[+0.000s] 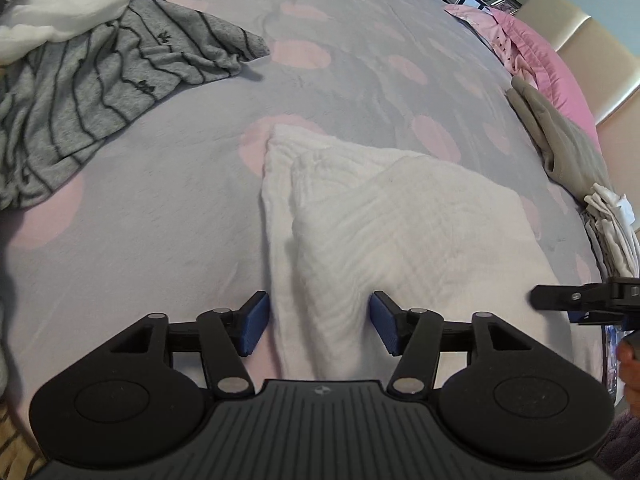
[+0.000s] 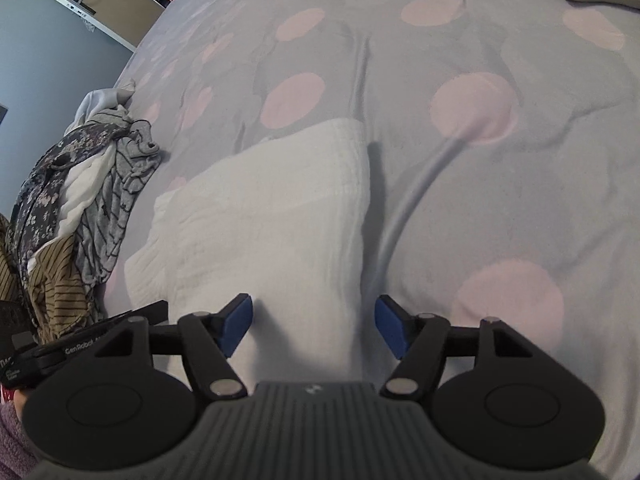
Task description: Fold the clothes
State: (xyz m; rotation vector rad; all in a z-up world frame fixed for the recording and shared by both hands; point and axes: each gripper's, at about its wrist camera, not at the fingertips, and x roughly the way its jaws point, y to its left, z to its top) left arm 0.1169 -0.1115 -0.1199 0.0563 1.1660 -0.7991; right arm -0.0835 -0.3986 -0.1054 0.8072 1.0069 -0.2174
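Left gripper (image 1: 318, 326): blue pads apart, nothing pressed between them. The near end of the white folded cloth (image 1: 384, 220) lies in the gap below the pads; its nearest edge is hidden under the gripper body, so contact with the pads cannot be told.

Right gripper (image 2: 314, 326): jaws likewise spread, empty. The same white cloth (image 2: 260, 216) passes beneath the gap, its right edge close to the right pad; the near hem is again cut off by the gripper housing.

Cloth orientation: long axis runs away from both grippers across the bed, one far corner pointing up-frame. A folded upper layer sits askew on the lower one in the left wrist view. Its texture is blurred.

Surroundings: the cloth rests on a grey bedspread (image 1: 180, 208) with pink dots. A grey striped garment (image 1: 100, 92) lies well apart to the left, partly overlaid by other clothes cut off at the frame edge. A beige folded item (image 1: 560, 136) and a stack of white folded items (image 1: 612, 232) sit at the right margin, beside a pink pillow (image 1: 548, 60).
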